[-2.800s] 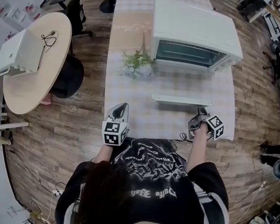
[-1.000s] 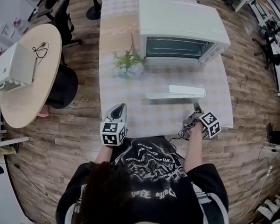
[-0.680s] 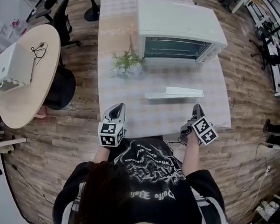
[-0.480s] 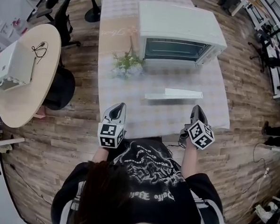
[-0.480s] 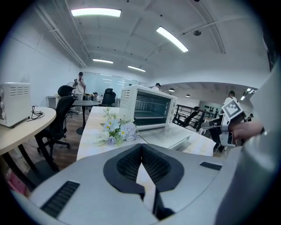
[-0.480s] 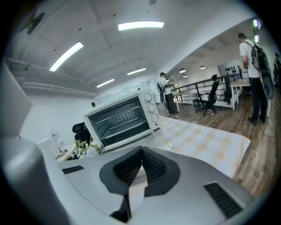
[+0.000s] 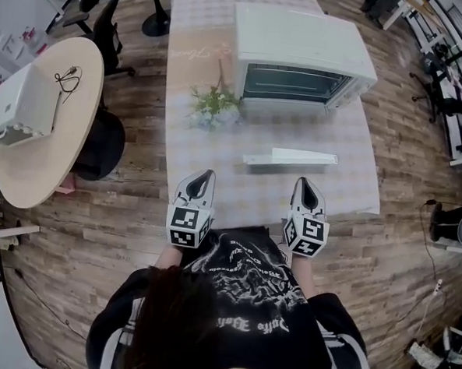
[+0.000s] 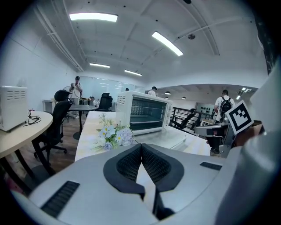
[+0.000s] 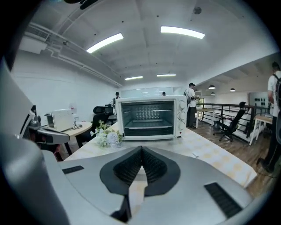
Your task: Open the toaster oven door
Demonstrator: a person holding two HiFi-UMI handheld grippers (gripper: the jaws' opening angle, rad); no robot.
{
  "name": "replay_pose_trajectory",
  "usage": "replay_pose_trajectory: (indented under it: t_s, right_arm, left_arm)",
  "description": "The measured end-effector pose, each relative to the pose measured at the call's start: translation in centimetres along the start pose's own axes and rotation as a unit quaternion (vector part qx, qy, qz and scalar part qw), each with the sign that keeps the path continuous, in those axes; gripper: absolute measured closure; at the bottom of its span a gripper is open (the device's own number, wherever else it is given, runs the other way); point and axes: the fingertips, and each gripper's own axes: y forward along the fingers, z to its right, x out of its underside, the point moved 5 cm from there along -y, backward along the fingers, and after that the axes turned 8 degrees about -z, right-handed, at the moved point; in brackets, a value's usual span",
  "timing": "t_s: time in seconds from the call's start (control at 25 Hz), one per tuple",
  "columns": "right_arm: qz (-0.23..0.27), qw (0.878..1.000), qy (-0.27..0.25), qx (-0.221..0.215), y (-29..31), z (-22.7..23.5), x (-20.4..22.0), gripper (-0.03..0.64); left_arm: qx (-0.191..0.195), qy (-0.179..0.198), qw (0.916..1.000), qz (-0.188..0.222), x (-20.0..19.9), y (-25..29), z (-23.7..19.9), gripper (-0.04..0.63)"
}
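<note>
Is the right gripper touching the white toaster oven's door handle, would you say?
Apart: head view shows bare tablecloth between right gripper and the handle.

The toaster oven was creamy white with a dark interior. The bench wore a pale cloth checked in cream and white. The flowers were white and pale blue among green leaves. The left tongs and right tongs were light grey with black ribbed pads, and their marker cubes were patterned in black-and-white squares. The floor was brown wood planking. The person's shirt was black with white print.
</note>
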Motion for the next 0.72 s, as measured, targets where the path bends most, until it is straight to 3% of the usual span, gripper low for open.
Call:
replay_pose_trajectory:
  t_s: [0.44,0.72]
  right_arm:
    - [-0.01,0.997,-0.08,0.0,0.9,-1.4,-1.4,0.609]
    - [-0.022,0.996,-0.088,-0.01,1.6,-2.1,-1.1,0.609]
  left_arm:
    - [-0.002,-0.005,1.0,-0.008,1.2,0.1,-0.7,0.577]
    - [0.004,-0.001,0.9998,-0.017,1.5,0.6,-0.4,0.577]
